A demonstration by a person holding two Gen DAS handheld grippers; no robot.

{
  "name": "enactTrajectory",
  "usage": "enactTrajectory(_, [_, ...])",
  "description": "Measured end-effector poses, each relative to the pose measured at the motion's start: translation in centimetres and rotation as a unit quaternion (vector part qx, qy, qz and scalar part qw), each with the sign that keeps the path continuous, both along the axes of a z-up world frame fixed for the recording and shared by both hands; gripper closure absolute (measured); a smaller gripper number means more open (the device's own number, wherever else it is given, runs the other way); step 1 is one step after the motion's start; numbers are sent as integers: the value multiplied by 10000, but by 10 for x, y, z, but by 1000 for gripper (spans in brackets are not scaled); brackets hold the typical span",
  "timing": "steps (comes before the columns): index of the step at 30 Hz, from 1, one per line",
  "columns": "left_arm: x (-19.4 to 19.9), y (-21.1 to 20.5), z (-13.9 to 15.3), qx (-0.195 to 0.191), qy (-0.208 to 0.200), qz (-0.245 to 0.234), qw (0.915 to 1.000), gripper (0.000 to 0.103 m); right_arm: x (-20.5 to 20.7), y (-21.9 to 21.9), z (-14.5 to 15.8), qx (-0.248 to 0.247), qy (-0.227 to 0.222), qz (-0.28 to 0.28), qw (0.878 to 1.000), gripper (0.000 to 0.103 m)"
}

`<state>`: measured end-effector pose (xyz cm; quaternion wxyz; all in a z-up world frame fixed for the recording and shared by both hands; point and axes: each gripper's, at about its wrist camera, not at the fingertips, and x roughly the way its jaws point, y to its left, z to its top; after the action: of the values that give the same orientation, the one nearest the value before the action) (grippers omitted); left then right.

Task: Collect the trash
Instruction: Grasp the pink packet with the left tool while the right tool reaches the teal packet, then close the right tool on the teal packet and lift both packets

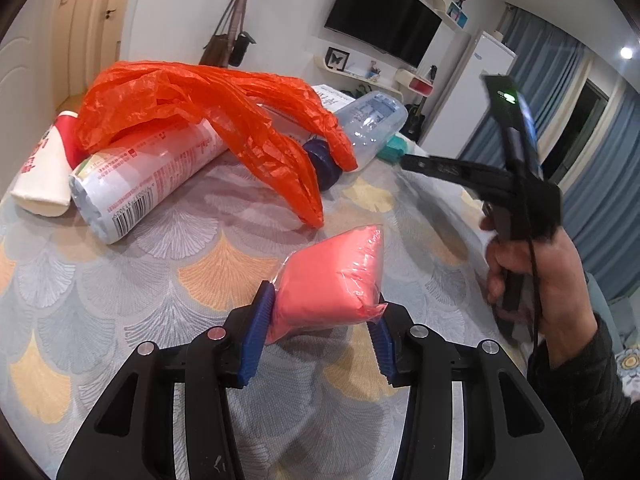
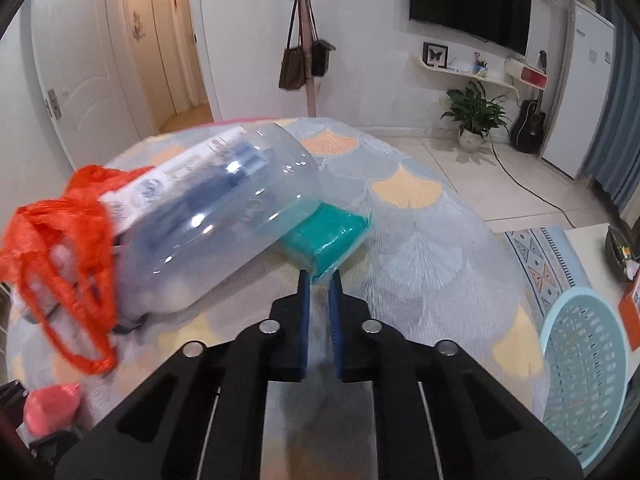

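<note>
Left wrist view: left gripper (image 1: 320, 340) squeezes pink packet (image 1: 332, 280), held above patterned table (image 1: 160, 280). Orange bag (image 1: 224, 120), can (image 1: 148, 176), clear bottle (image 1: 368, 120) lie behind.

Right wrist view: right gripper (image 2: 320, 280) pinched narrow on edge of teal packet (image 2: 328, 240), which is tucked beside the bottle. Step, I think: grabbing trash. Next: carry both to blue basket (image 2: 580, 380), far right.

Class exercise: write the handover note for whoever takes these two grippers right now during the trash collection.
Left hand-held gripper: shut on the pink packet, held above the table.
Right hand-held gripper: shut, pinching the edge of the teal packet, which lies partly under the clear bottle.
On the table: orange bag, can, paper cup.
Blue basket, right of the table, looks empty.
Left: bin everything.
</note>
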<state>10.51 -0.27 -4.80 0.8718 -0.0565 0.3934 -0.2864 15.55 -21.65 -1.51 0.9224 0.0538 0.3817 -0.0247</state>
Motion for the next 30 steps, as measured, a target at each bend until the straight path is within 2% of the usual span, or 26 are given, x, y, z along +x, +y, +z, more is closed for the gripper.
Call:
enactTrajectory(3, [0,2,0,-19,-1,9,10000,60,-23,3,3,129,-176,61,9997,98])
enactTrajectory(8, [0,2,0,19,6,12,10000,60,-30,-3,5,264,-148,5,9995,98])
enactTrajectory(12, [1,1,1,13,26,8,10000,60,-19,-8,-1,293,224,35,9993,96])
enactTrajectory(14, [1,0,1,3,27,9,10000,60,-11,-6,-6,16,457,45,9989,86])
enactTrajectory(15, [1,0,1,-11,31,10,10000,60,-8,-3,-7,-86,468,120,9988,69])
enactTrajectory(16, [2,0,1,-18,33,14,10000,60,-5,0,-6,-271,496,224,9982,27])
enactTrajectory(17, [2,1,1,-33,38,11,10000,60,-1,1,-4,-436,508,250,9974,12])
enactTrajectory(18, [2,1,1,-42,42,8,10000,60,3,3,0,-711,408,315,9961,7])
enactTrajectory(20, [2,1,0,-57,46,-1,10000,59,11,8,5,-1240,318,509,9905,7])
enactTrajectory(26, [3,2,-1,-93,58,-32,9999,58,53,13,-3,-2062,502,1256,9691,7])
enactTrajectory(30, [3,3,-1,-106,67,-40,9999,58,74,2,-5,-1741,420,1383,9741,8])
